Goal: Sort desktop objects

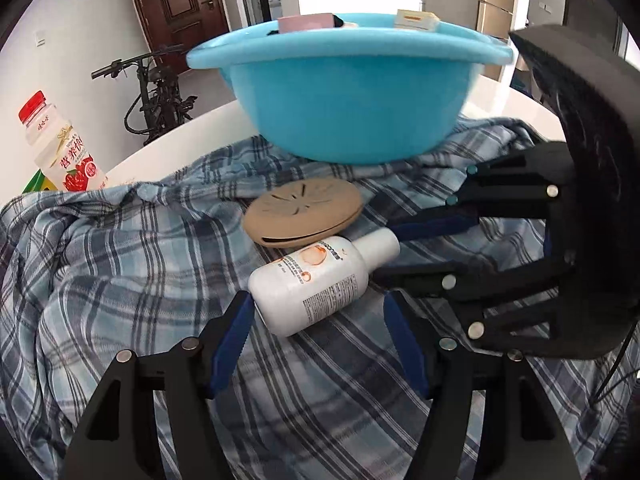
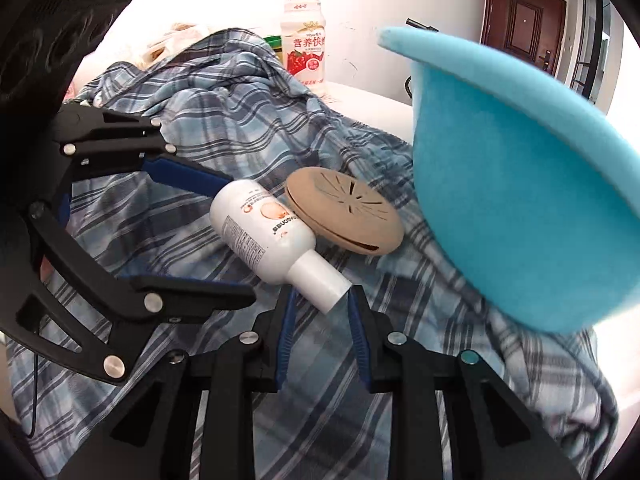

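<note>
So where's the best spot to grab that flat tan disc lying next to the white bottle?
Probably pinch the tan disc across its thin rim, from the side facing away from the white bottle. It lies flat on the plaid cloth, so only the edge offers a hold.

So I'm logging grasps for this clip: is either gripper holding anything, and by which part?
The right gripper is shut on the white plastic bottle by its cap end. The left gripper straddles the bottle's base, not pressing it.
</note>
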`<move>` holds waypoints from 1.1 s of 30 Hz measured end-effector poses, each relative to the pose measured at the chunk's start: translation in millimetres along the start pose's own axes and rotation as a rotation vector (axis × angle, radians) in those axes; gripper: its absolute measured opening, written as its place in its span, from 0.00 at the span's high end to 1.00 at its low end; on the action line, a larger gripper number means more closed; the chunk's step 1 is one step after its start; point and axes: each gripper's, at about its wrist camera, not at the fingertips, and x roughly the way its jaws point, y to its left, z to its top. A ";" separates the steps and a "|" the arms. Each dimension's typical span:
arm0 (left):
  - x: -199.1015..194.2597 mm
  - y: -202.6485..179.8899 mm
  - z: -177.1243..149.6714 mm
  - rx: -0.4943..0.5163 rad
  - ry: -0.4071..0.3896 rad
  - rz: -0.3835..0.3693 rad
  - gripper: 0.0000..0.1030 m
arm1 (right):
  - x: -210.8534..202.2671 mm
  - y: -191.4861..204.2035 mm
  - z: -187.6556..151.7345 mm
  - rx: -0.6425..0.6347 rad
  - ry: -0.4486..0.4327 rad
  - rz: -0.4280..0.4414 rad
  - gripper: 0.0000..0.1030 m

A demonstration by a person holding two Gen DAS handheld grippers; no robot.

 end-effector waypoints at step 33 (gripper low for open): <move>-46.3 -81.7 -44.2 0.011 0.003 -0.008 0.31 | -97.9 22.0 -93.5 0.076 -0.024 -0.003 0.73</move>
